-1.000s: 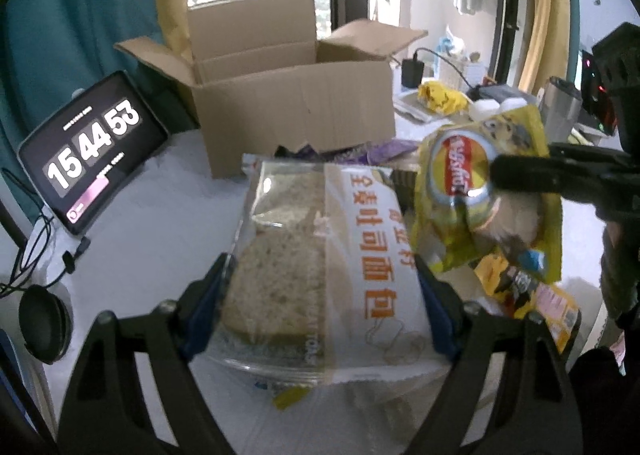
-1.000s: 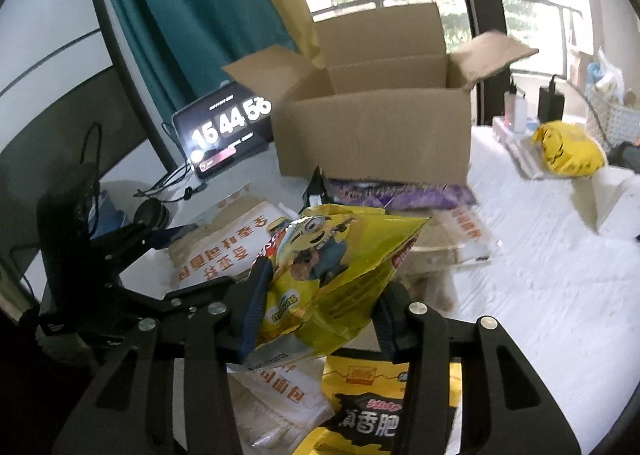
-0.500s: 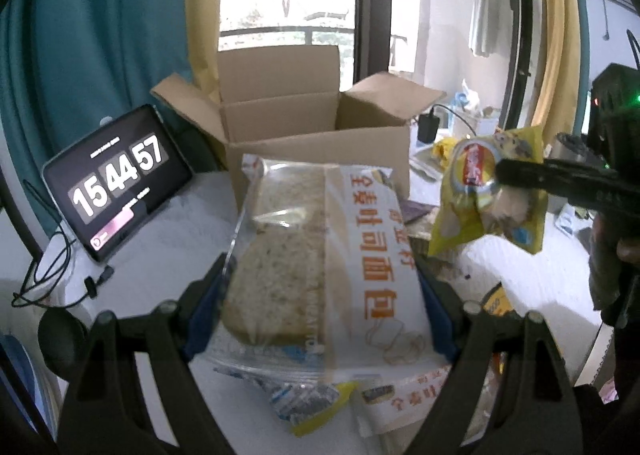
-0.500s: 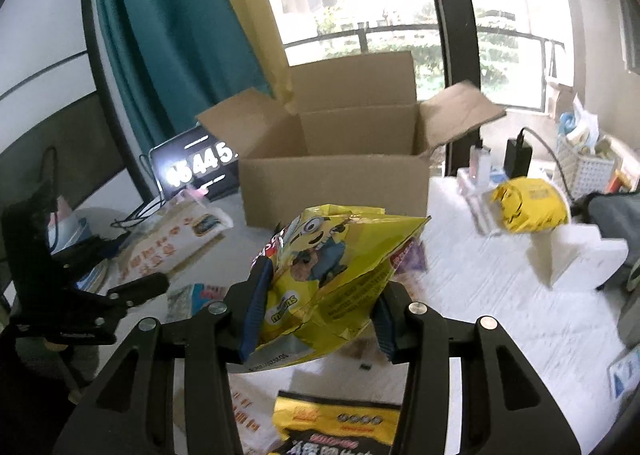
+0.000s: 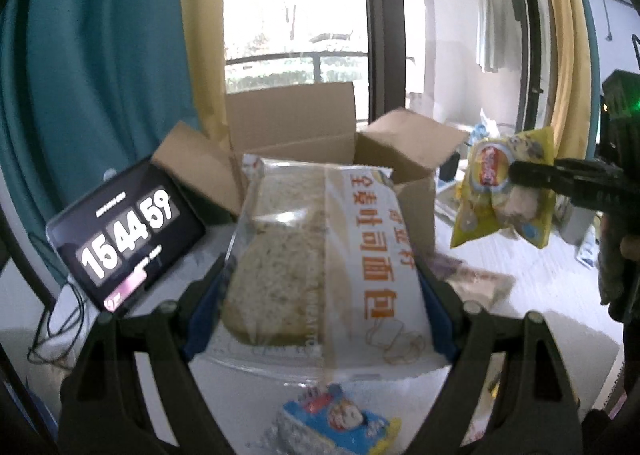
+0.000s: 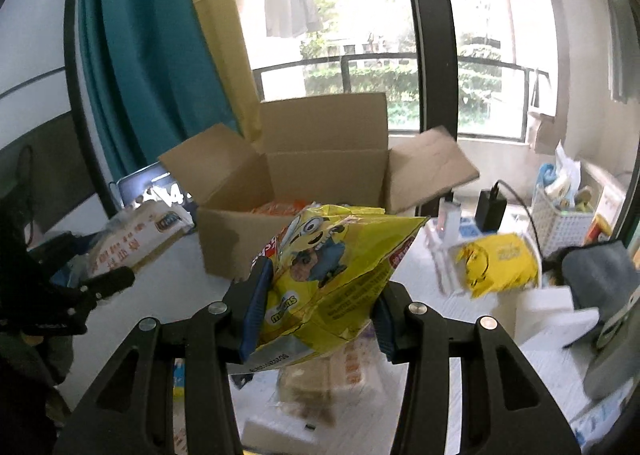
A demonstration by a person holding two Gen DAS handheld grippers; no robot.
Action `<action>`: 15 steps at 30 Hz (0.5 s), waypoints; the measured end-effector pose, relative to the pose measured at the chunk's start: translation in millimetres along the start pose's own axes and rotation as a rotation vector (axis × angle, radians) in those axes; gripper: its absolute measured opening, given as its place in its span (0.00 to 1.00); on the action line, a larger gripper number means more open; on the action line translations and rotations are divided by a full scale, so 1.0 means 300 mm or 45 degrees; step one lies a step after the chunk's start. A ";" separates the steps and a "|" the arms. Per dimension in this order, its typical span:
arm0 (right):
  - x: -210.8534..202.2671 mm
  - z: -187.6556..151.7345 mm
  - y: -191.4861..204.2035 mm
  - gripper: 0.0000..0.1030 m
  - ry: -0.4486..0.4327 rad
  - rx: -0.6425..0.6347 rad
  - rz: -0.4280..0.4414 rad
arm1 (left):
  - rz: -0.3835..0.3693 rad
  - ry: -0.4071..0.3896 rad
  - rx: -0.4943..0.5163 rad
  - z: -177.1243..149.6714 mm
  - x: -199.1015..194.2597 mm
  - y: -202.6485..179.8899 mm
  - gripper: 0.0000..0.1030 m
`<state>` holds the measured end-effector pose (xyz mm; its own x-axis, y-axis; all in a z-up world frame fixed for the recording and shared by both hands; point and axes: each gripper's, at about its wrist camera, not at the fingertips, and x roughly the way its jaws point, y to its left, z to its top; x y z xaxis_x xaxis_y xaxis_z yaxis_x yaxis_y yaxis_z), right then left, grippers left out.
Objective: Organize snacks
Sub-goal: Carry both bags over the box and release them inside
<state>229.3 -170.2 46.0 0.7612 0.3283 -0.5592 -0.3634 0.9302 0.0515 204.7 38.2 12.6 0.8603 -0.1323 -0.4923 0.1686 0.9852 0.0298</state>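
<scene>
Bread packet (image 5: 320,259), soft and crushable, held aloft across its width by the closed left gripper (image 5: 320,295); yellow chip bag (image 6: 336,267), light, slippery and puffy, pinched by the closed right gripper (image 6: 316,307); both before the open cardboard box (image 6: 320,175).

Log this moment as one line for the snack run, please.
left gripper: shut on bread pack | right gripper: shut on yellow chip bag | both raised before open cardboard box | nothing released yet

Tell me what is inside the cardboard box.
Through the open top of the cardboard box, an orange packet shows near the front wall. The yellow Minions chip bag and the walls hide the rest.
</scene>
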 end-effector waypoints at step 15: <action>0.119 0.146 -0.053 0.47 -0.098 -0.055 -0.082 | -0.001 -0.086 -0.032 0.175 0.151 0.035 0.83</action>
<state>285.8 -166.0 61.5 0.8220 0.2813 -0.4952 -0.3341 0.9424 -0.0191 270.8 36.9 36.2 0.8908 -0.1394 -0.4325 0.1580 0.9874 0.0071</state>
